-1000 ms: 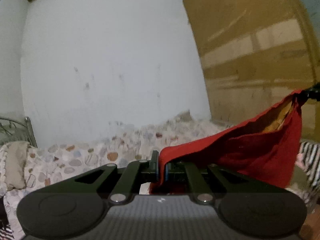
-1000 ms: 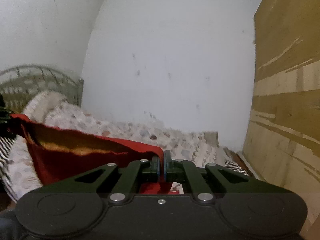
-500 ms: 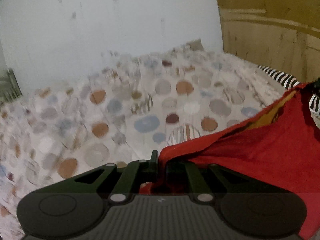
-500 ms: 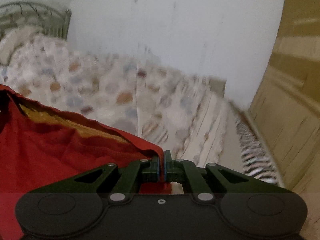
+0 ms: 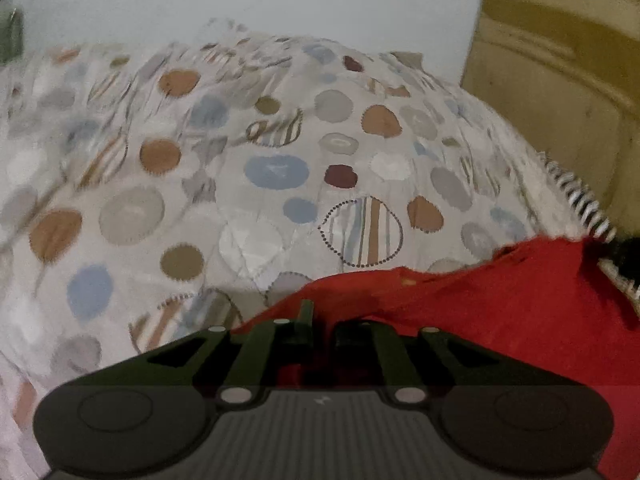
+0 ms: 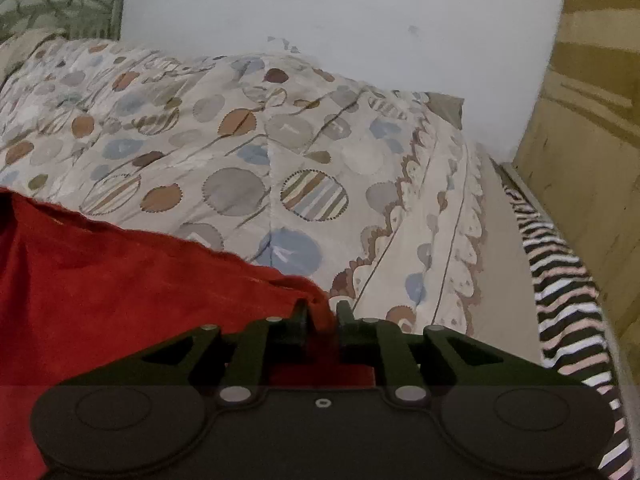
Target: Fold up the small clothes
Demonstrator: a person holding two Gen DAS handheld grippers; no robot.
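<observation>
A small red garment (image 5: 500, 300) is stretched between my two grippers, just above a quilt with coloured dots (image 5: 240, 184). My left gripper (image 5: 322, 316) has one corner of it between its jaws, which are opening; a gap shows and the pads no longer press the cloth. In the right wrist view the red garment (image 6: 100, 280) runs off to the left. Its other corner lies between the jaws of my right gripper (image 6: 322, 312), which are opening too, with a clear gap. The quilt (image 6: 240, 160) lies close below.
A brown wooden board (image 6: 592, 120) stands along the bed's right side, with a black-and-white striped fabric (image 6: 560, 280) at its foot. A metal headboard (image 6: 60, 12) is at the far left. A white wall (image 5: 280, 0) runs behind the bed.
Both grippers came down from facing the wall to just over the quilt, carrying the red garment. Their jaws, shut on its corners before, now stand slightly apart.
</observation>
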